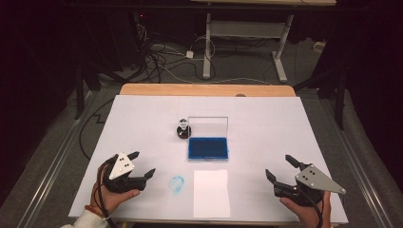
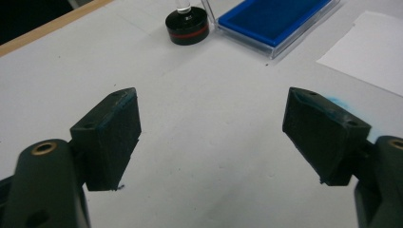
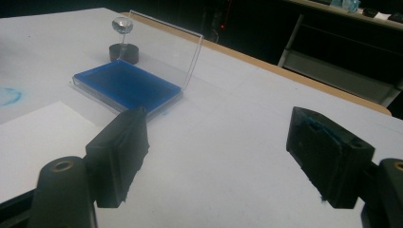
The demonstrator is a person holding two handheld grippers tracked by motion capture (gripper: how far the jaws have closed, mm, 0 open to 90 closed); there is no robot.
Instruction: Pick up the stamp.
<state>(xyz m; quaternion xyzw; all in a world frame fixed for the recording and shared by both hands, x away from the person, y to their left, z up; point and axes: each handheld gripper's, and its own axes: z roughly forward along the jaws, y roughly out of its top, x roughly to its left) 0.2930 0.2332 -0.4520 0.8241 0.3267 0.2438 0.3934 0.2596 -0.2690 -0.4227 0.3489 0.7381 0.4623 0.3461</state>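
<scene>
The stamp [image 1: 183, 128], a round black base with a clear knob on top, stands upright near the middle of the surface [image 1: 142, 118], just beside the left edge of the blue ink pad [image 1: 207, 148], whose clear lid stands open behind it. Both are well apart from the two grippers. The left gripper [image 1: 142, 165] rests at the near left with its fingers [image 2: 111, 137] spread wide and nothing between them; the right gripper [image 1: 283, 168] sits at the near right, fingers [image 3: 121, 152] equally wide and bare.

A white sheet of paper [image 1: 211, 192] lies in front of the ink pad, with a blue smudge [image 1: 177, 184] to its left. The surface is white with a wooden far edge; beyond it are a dark floor, tangled cables [image 1: 157, 59] and a white desk frame [image 1: 247, 33].

The left gripper view shows a red band around the stamp's base and blue staining on the finger pads.
</scene>
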